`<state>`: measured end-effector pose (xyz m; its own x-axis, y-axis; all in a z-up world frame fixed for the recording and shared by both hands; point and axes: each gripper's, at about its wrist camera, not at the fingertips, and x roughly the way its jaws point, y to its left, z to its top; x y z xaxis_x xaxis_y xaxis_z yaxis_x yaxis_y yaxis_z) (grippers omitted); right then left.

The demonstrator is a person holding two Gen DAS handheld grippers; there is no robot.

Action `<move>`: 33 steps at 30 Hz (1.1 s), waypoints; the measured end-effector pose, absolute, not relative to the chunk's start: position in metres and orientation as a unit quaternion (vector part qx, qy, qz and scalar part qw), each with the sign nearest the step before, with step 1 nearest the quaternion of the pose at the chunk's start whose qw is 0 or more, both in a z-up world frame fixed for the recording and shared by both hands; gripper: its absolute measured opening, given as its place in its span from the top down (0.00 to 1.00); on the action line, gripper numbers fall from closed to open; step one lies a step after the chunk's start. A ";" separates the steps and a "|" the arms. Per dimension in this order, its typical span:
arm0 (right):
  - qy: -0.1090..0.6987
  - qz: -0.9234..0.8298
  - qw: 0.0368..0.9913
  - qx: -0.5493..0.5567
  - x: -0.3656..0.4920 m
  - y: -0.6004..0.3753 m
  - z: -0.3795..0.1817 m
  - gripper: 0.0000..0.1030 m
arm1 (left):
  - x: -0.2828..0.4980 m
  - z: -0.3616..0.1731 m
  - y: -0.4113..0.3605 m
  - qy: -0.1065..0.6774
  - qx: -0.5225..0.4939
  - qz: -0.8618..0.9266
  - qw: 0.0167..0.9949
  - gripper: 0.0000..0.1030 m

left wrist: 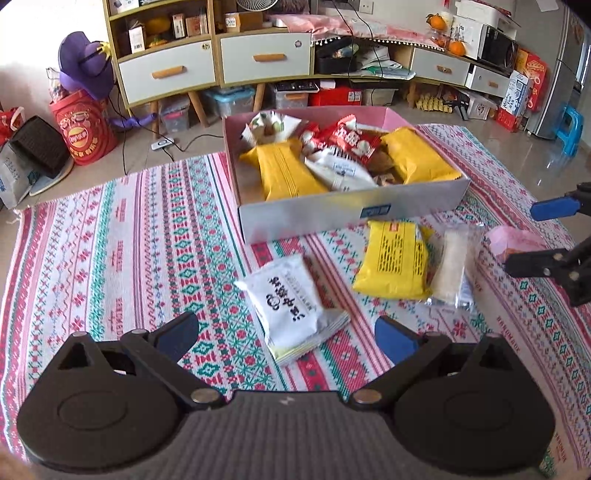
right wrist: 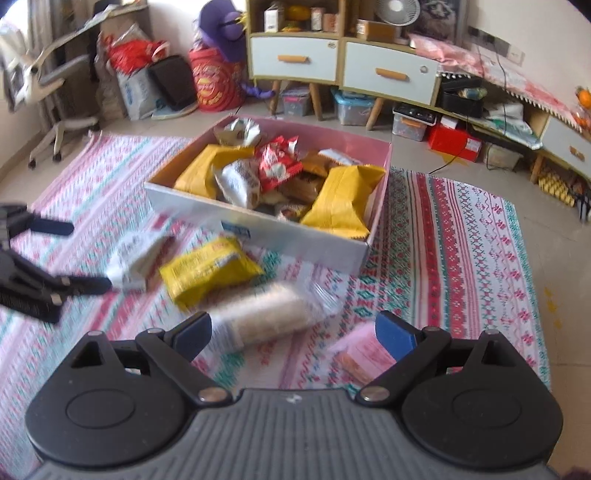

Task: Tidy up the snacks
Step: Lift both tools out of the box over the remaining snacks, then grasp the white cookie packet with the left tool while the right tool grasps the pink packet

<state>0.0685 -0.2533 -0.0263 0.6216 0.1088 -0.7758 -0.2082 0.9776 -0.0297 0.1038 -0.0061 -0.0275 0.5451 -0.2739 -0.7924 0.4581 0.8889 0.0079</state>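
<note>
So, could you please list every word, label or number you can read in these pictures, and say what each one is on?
Nothing can be read with confidence.
White snack packet: large black Chinese characters, lying sideways, not clear enough to quote.
Yellow packet: fine black print, too small.
Box: blue label on the front wall, blurred.
Red bucket: round emblem, lettering too small.
Shelf cartons: labels too small.
The right wrist view is motion-blurred throughout.
</note>
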 end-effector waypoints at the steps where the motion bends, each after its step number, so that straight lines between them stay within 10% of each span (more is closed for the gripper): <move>1: 0.426 0.091 0.897 -0.068 0.066 -0.256 -0.029 0.08 | 0.105 -0.030 -0.005 0.431 0.105 -0.209 0.871 0.00; 21: 0.477 0.078 0.873 -0.060 0.079 -0.303 -0.063 0.14 | 0.129 -0.053 -0.028 0.454 0.096 -0.205 0.862 0.13; 33: 0.493 0.097 0.865 -0.018 0.084 -0.303 -0.067 0.41 | 0.127 -0.052 -0.013 0.484 0.134 -0.211 0.838 0.32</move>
